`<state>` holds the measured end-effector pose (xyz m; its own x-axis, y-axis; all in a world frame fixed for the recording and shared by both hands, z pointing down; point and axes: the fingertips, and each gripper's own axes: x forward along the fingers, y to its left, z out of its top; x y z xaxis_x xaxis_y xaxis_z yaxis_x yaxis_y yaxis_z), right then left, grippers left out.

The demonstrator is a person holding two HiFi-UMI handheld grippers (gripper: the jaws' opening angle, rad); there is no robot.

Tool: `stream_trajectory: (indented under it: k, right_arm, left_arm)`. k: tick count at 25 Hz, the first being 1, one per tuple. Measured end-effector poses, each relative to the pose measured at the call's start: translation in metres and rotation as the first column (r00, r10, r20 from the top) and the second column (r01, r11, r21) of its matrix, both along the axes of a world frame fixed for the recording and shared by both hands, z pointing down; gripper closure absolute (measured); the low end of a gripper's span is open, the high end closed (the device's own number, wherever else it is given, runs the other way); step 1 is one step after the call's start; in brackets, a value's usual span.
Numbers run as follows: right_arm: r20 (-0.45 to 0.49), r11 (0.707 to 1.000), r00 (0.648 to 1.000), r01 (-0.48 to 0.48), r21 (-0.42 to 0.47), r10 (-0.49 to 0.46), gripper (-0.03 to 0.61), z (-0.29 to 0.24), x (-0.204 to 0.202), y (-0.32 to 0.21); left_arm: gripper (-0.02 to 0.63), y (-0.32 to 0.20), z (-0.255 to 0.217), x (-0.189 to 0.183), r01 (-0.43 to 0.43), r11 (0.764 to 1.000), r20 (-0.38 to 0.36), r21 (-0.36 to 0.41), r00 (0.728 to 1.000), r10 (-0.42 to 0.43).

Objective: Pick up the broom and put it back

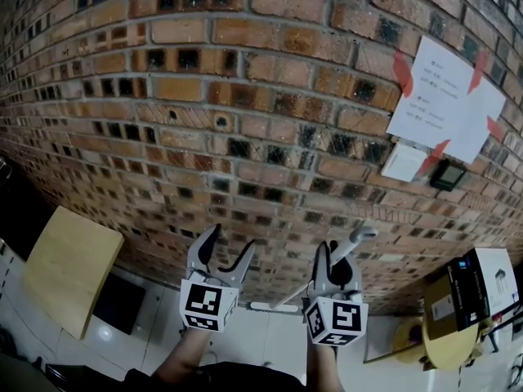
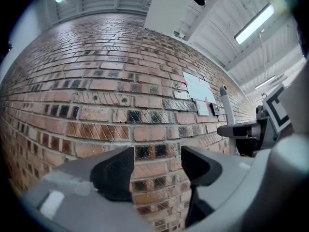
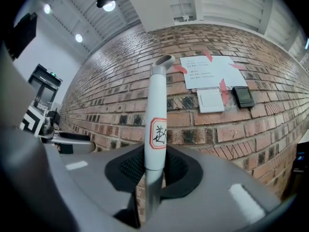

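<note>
The broom's pale grey handle (image 3: 156,124) stands upright in front of a brick wall (image 1: 245,96), with a red-edged sticker on it and a hanging loop at its top (image 3: 163,61). My right gripper (image 3: 155,166) is shut on this handle just below the sticker. In the head view the handle top (image 1: 362,235) sticks up past the right gripper (image 1: 337,256). My left gripper (image 1: 231,242) is held beside it to the left, apart from the handle, jaws open with only brick showing between them (image 2: 155,166). In the left gripper view the handle (image 2: 225,110) shows at the right.
White paper sheets (image 1: 445,96) are taped to the wall with red tape, above a white plate (image 1: 404,162) and a small black device (image 1: 448,174). A yellow board (image 1: 69,268) lies low left. A cardboard box (image 1: 466,288) sits on a round yellow table (image 1: 449,351) low right.
</note>
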<state>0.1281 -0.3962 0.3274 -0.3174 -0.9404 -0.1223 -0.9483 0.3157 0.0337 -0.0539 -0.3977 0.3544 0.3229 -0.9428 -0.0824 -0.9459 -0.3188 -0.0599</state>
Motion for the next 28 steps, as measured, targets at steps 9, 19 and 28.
stream_trajectory:
  k: [9,19,28]
  right_arm:
    - [0.000,1.000,1.000,-0.006,-0.018,0.006,0.511,0.012,0.003,0.005]
    - [-0.004,0.998,0.999,-0.034,-0.052,0.034,0.511,0.025,0.011,0.010]
    - [-0.032,0.997,0.998,-0.053,-0.047,0.052,0.509,0.031,0.032,0.021]
  left_arm:
    - [0.305,0.005,0.004,-0.005,0.002,1.000,-0.007,-0.017,1.000,-0.002]
    - [0.305,0.005,0.013,0.001,-0.025,0.999,0.002,-0.039,1.000,0.025]
    - [0.305,-0.002,0.023,0.044,-0.135,0.988,0.014,-0.074,0.991,0.137]
